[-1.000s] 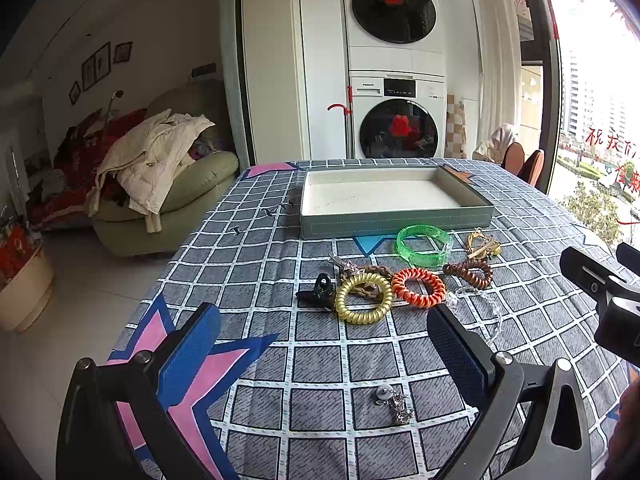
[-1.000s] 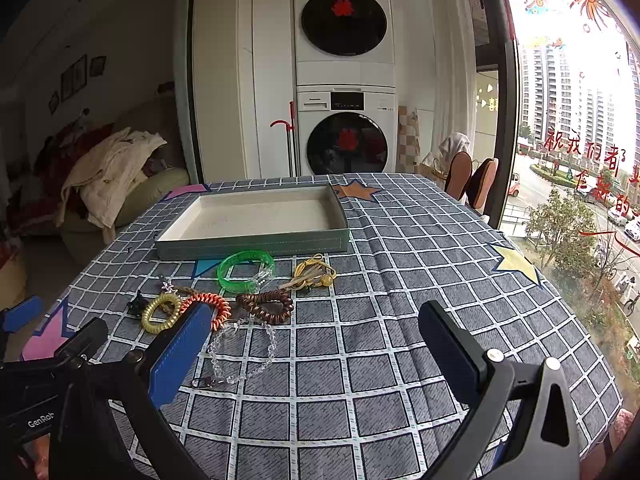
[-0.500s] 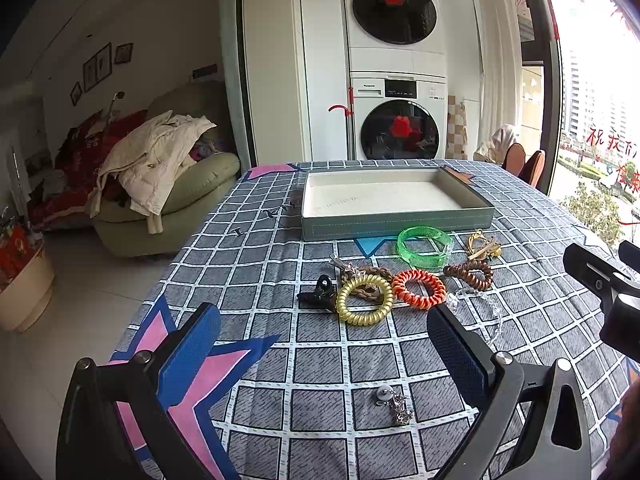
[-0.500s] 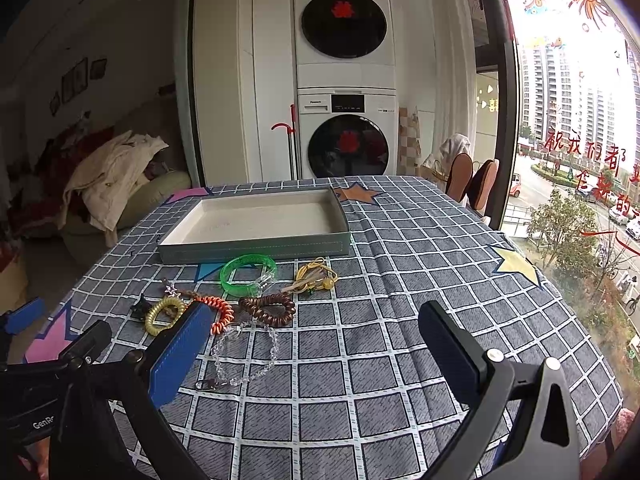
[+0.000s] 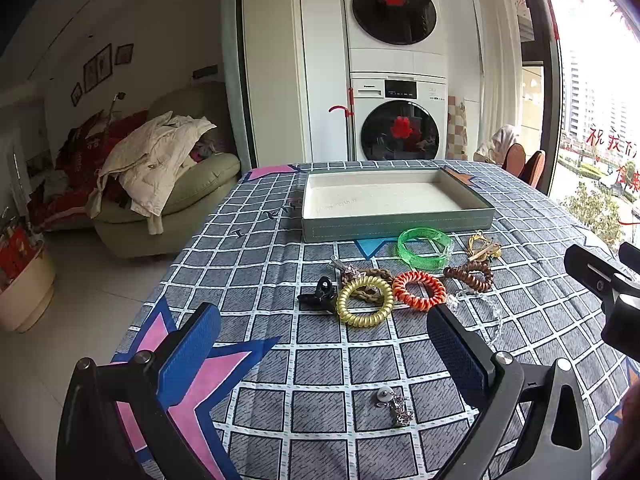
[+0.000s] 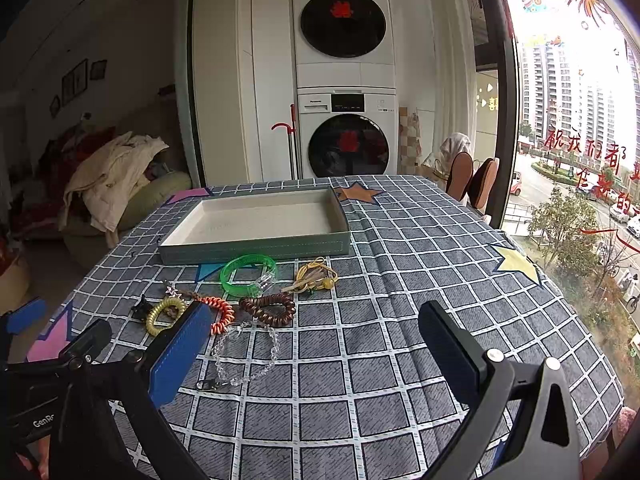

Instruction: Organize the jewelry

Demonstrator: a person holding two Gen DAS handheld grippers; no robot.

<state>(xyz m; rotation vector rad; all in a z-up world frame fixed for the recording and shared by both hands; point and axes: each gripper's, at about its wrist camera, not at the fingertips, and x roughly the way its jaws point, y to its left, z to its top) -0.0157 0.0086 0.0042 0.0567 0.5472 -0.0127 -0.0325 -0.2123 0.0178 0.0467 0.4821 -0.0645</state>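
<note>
An empty green-grey tray [image 5: 396, 226] [image 6: 256, 248] lies at the far side of the checked tablecloth. In front of it lie a green bangle [image 5: 424, 243] [image 6: 248, 274], a gold charm [image 5: 483, 246] [image 6: 316, 278], a brown coil tie [image 5: 470, 274] [image 6: 268, 310], an orange coil tie [image 5: 419, 290] [image 6: 220, 314], a yellow coil tie [image 5: 364, 301] [image 6: 164, 314], a black clip [image 5: 318, 295], a clear bead bracelet [image 6: 244, 354] and a small silver earring [image 5: 394, 404]. My left gripper [image 5: 320, 352] is open above the near cloth. My right gripper [image 6: 320, 352] is open, right of the pile.
Stacked washing machines [image 5: 394, 76] stand behind the table. A sofa with clothes [image 5: 160, 184] is at the left. Chairs [image 6: 472, 176] and a window are at the right. The table's left edge drops to the floor [image 5: 80, 280].
Both grippers have moved slightly forward toward the jewelry pile; the items look a little nearer. Nothing has been picked up or shifted.
</note>
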